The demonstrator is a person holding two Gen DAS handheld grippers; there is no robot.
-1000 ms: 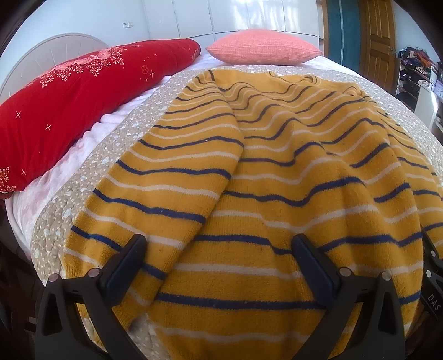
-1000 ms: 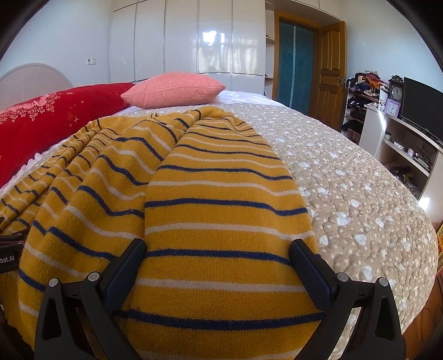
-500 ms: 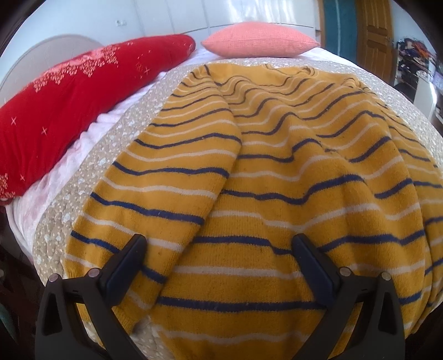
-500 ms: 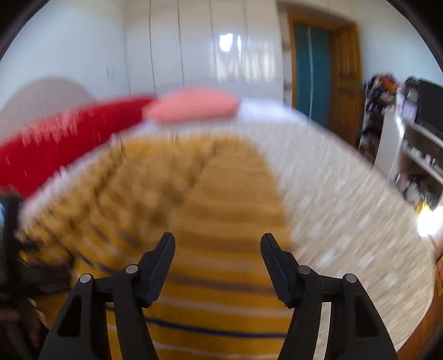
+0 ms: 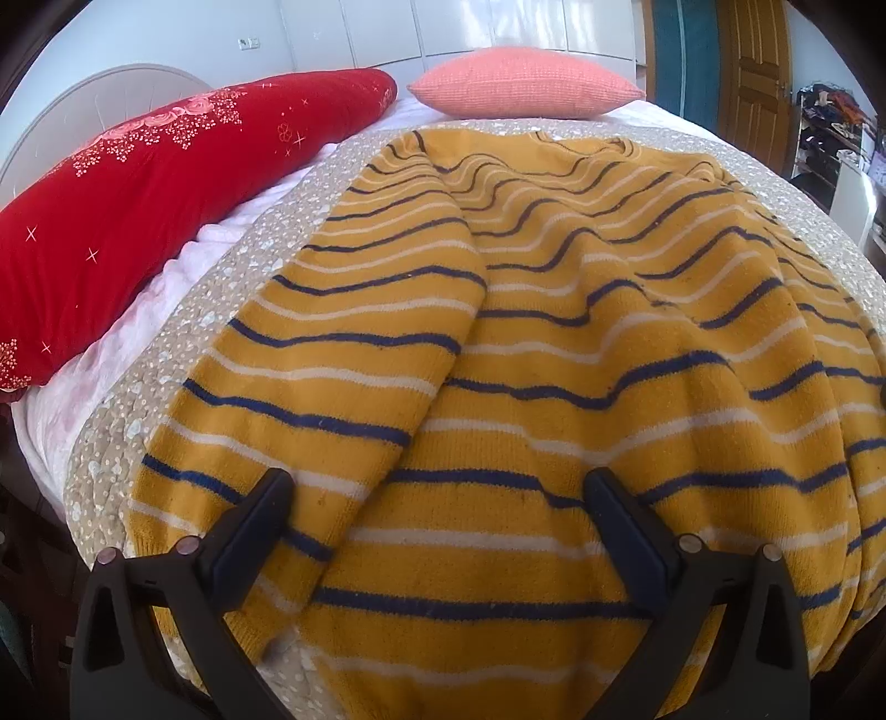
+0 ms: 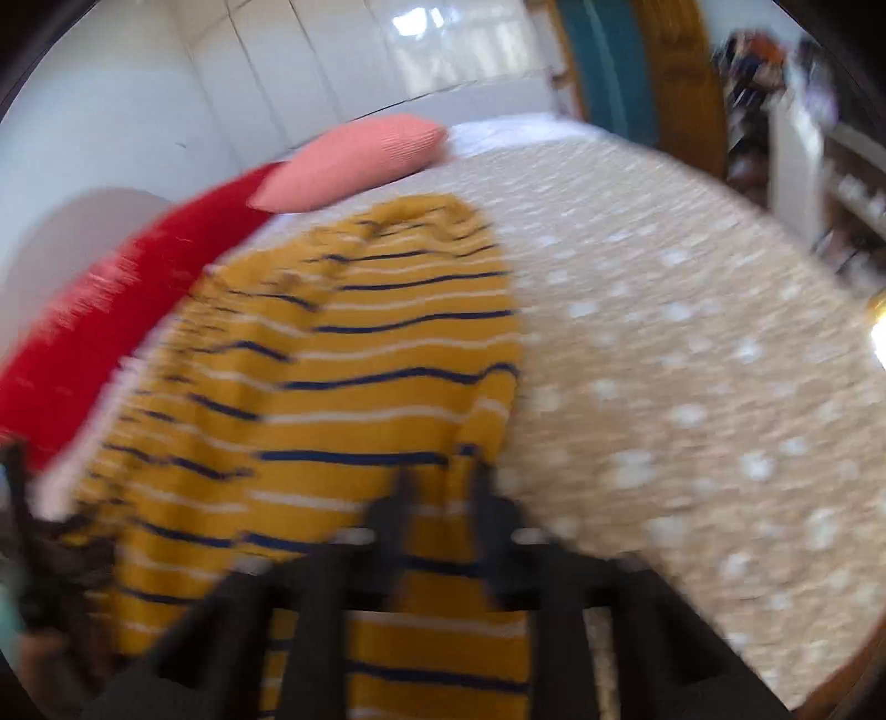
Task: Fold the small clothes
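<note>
Spread across the bed [image 5: 183, 338], over its beige white-dotted quilt [image 6: 692, 354]: a mustard-yellow knit sweater [image 5: 554, 343] with navy and white stripes, rumpled into soft ridges, neckline toward the pillows. One sleeve [image 5: 354, 354] folded in over the body on the left-wrist side, its cuff end lying near the bottom hem.

Left gripper [image 5: 440, 498] poised just above the hem end of the sweater, fingers [image 5: 260, 515] spread wide apart, nothing between the pads, no fabric pinched; whether the tips graze the knit cannot be told.

Right gripper [image 6: 440, 493] seen through heavy motion blur, tilted, at the sweater's right edge where yellow knit meets quilt. Fingers [image 6: 396, 509] drawn nearly together, having just been closing, with a narrow fold of the striped knit between them and pinched; fabric puckered and pulled up toward the tips there.

Behind the sweater, at the head of the bed: a long red bolster pillow [image 5: 144, 221] with pink flower and sparkle print along the left side, lying on a pale pink sheet, and a coral-pink cushion [image 5: 526, 83] beside its far end. Rounded pale headboard [image 5: 105, 111] behind the red pillow. White wardrobe doors [image 5: 382, 27] along the back wall, a wooden door [image 5: 758, 77] to their right, cluttered shelves [image 5: 830, 127] at the right edge.
</note>
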